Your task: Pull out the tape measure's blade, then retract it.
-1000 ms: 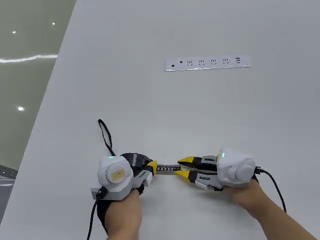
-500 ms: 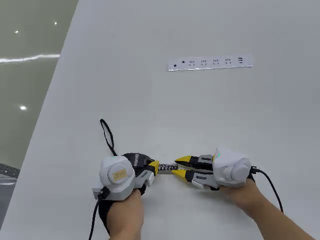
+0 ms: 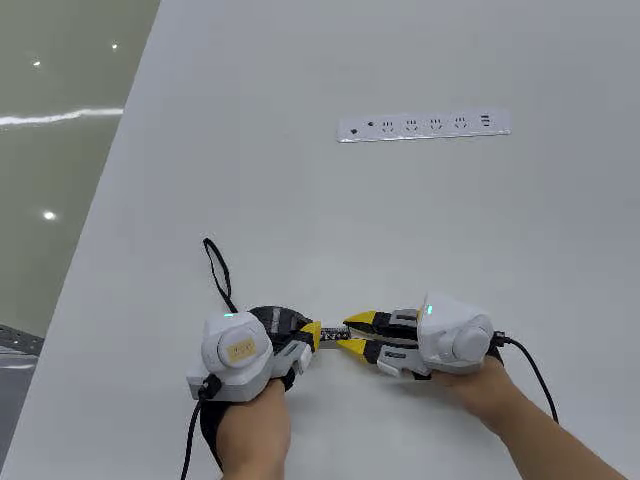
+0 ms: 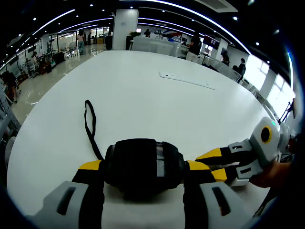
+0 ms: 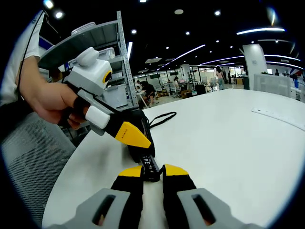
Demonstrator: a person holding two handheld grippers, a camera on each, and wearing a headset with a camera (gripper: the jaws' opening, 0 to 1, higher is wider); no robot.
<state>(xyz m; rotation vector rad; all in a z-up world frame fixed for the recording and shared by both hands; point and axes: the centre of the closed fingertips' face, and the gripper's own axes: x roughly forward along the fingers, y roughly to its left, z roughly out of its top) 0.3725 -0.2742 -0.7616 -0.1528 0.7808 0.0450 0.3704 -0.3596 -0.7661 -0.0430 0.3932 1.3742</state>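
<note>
Two hand-held tools meet on a broad white worktop (image 3: 350,220), close to its near edge in the head view. Farther back, well apart from them, lies a long white power strip (image 3: 423,126). The left tool (image 4: 144,167), grey with yellow-tipped jaws, is closed around the black, rounded tape measure (image 4: 138,155), with one jaw on each side of the case. The case sits on the worktop. The right tool (image 5: 152,172) faces it from the opposite side. Its jaws stand almost together and pinch the end of the narrow blade (image 5: 148,164), which is printed with numerals. A short length of blade runs between the case and the right tool. A thin black wrist strap (image 3: 215,265) trails from the tape measure in a loop across the worktop, away from the person.
</note>
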